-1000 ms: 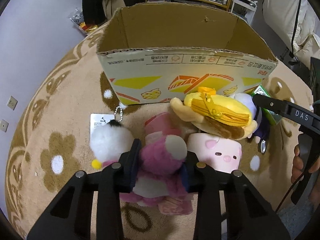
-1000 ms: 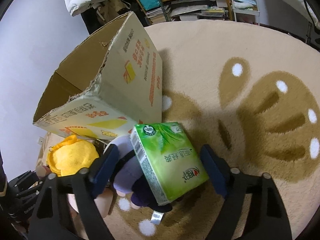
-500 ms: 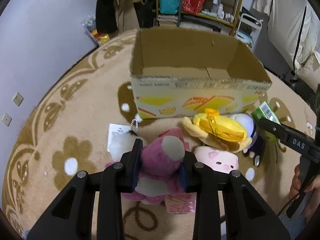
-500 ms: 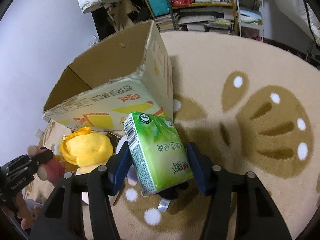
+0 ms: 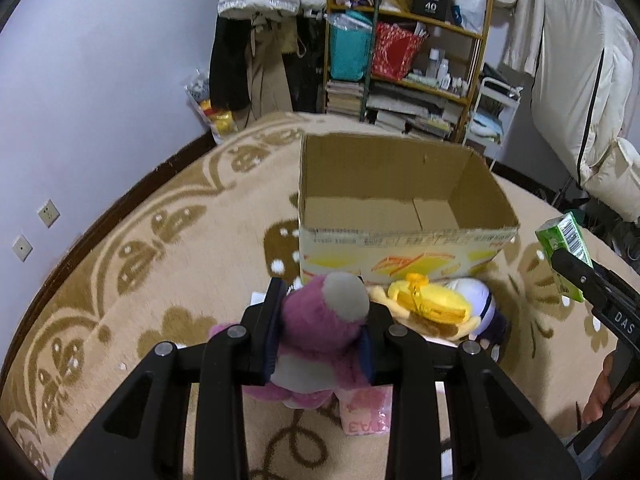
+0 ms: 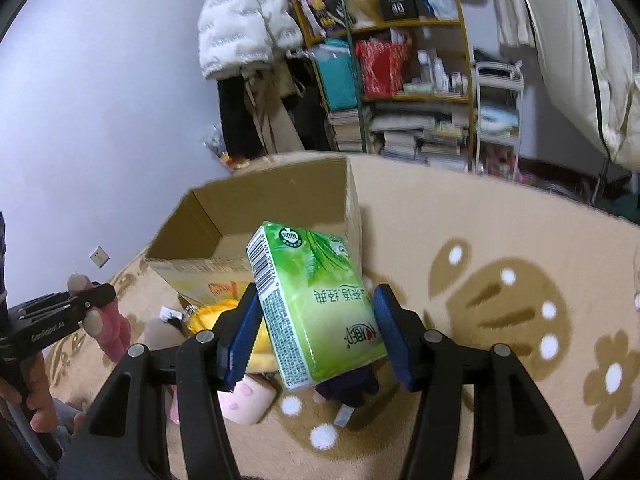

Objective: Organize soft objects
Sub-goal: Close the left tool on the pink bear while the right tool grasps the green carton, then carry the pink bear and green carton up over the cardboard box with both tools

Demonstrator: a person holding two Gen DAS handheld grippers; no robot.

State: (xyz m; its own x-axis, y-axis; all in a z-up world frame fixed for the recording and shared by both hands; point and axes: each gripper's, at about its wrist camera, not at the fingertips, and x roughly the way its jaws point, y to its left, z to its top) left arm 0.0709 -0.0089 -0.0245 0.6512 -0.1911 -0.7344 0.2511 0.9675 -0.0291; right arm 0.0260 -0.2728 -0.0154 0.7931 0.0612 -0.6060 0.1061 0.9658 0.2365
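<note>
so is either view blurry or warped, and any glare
Left wrist view: sharp, heavy fisheye bending the rug edge, pink plush slightly soft. Right wrist view: motion blur on the cardboard box rim; tissue pack fairly crisp, mild sheen, no strong glare.

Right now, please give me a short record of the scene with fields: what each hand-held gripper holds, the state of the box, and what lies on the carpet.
left hand-held gripper: shut on the pink plush toy, lifted above the carpet
right hand-held gripper: shut on the green tissue pack, tilted, held up in front of the box
cardboard box: open at the top, standing on the carpet, nothing visible inside
carpet: beige with brown flowers
left on carpet: yellow plush toy, purple and white plush toy, pale pink plush toy, beside the box
</note>
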